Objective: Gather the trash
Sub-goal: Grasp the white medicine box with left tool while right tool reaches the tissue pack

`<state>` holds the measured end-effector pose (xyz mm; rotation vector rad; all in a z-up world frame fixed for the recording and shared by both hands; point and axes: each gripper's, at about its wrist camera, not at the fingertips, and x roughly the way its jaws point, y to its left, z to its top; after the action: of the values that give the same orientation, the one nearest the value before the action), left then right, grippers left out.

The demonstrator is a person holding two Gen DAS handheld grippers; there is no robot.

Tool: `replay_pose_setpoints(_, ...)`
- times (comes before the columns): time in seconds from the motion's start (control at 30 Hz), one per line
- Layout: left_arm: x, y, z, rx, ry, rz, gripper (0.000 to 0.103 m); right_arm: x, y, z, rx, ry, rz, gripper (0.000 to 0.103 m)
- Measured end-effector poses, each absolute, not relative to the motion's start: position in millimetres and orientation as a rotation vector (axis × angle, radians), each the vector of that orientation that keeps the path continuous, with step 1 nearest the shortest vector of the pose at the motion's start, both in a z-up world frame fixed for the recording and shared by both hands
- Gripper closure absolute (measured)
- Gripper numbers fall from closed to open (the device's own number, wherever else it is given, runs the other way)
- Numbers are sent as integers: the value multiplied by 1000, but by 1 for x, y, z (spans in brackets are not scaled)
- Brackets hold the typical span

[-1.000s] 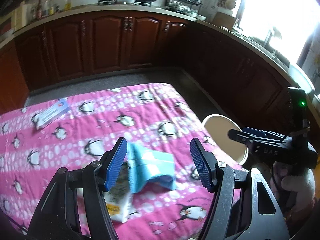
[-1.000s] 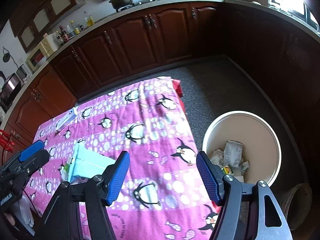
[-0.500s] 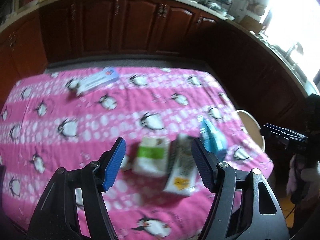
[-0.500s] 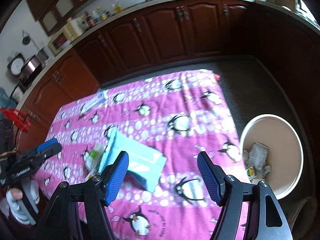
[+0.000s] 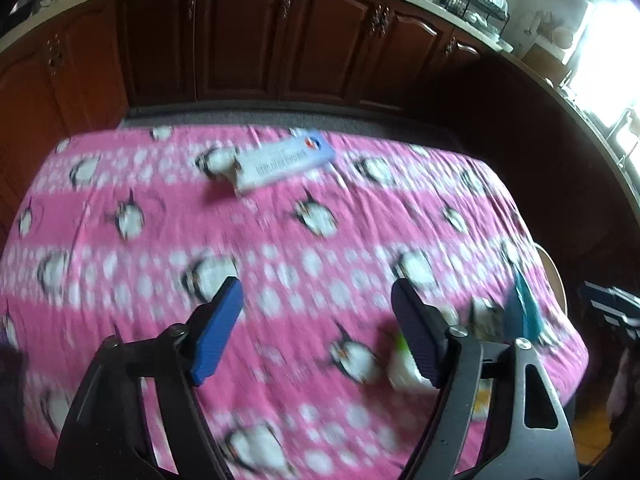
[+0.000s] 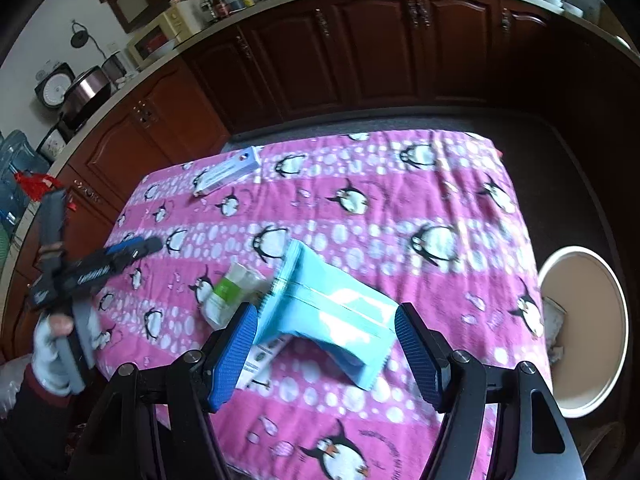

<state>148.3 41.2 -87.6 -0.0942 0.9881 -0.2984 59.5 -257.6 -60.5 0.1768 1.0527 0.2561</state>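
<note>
The right gripper (image 6: 326, 352) is hanging spread and empty just over the near blue packet (image 6: 332, 312), with the green-and-white wrapper (image 6: 230, 292) just left of it, so the reach for the next piece of trash is under way. The left gripper (image 5: 316, 332), whose jaws have just been opening with nothing between them, is facing the white box (image 5: 284, 162) at the far edge of the pink cloth (image 6: 400, 208). I judge each must be coming down and closing, then carrying to the bin (image 6: 584, 332) on the right.

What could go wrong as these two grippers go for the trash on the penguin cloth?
1. The light blue packet overlaps the green-labelled wrapper, so the open right hand-held gripper may drag both.
2. The bin stands off the table's edge; a loose grip could drop the packet onto the floor.
3. The left hand-held gripper has been opening over bare cloth and may snag it.
</note>
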Motion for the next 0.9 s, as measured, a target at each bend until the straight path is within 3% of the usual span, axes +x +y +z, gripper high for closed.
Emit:
replay_pose_setpoints(0.6,293,-12,-145,361,1015,-339,22,99,-218,-58,158,1092,316,34)
replay_pose_setpoints(0.9,325,-17,-166,358,1089,-325,23,118,-191,-70,143,1131,371,34)
